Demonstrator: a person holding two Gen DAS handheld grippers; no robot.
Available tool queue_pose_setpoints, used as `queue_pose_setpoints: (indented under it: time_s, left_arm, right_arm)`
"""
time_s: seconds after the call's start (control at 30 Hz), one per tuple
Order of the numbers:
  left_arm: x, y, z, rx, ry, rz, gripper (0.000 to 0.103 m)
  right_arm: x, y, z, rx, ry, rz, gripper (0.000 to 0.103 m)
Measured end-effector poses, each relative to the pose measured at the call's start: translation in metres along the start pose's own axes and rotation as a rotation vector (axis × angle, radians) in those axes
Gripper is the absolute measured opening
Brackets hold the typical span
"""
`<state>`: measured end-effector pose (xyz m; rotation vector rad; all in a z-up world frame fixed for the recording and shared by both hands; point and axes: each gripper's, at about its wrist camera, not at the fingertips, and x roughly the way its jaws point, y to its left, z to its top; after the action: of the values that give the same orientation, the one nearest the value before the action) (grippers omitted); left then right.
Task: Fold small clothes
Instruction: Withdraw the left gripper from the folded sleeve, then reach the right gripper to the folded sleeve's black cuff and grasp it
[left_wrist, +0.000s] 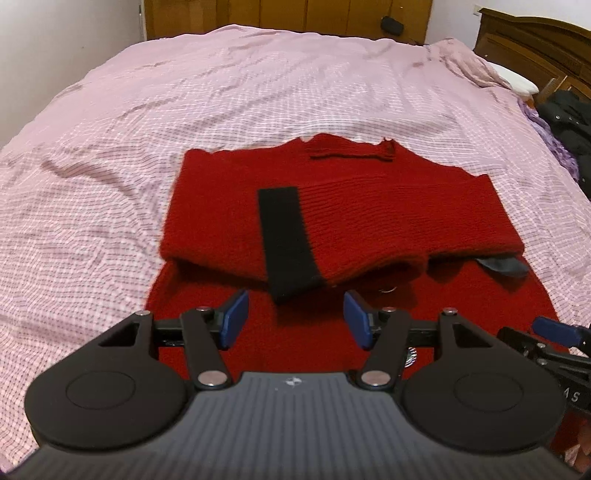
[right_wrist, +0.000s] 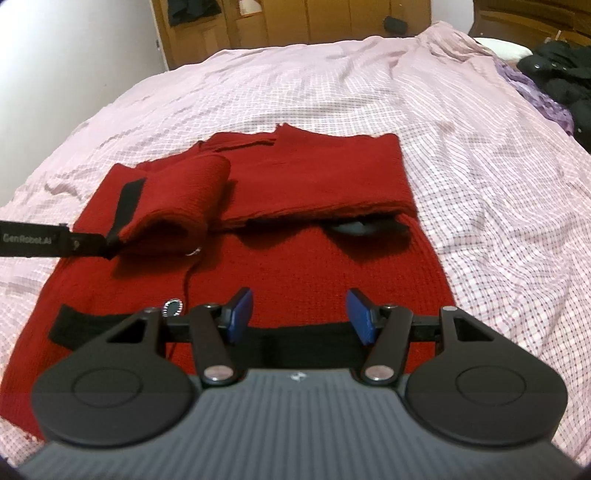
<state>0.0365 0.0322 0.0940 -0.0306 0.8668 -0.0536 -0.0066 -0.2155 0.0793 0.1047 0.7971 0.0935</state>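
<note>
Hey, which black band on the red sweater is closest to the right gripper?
The hem band, running straight across just behind the right gripper; the cuff band lies farther off on the folded sleeve.

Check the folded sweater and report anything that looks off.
A dark grey scrap pokes out from under the folded right side of the red sweater; what it is cannot be told. A loose red thread trails across the lower part. The black-cuffed sleeve lies slightly askew.

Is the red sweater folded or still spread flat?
Partly folded. The red sweater's sleeves lie folded across its upper body, one black cuff on top; the lower body and black hem remain spread flat.
</note>
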Motion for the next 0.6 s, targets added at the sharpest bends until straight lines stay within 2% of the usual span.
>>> queue_pose_setpoints:
  time_s: [0.6]
  left_arm:
    - [0.001, 0.05, -0.02, -0.076, 0.004, 0.1, 0.065]
  right_arm:
    - [0.003, 0.039, 0.012, -0.105, -0.002, 0.038, 0.059]
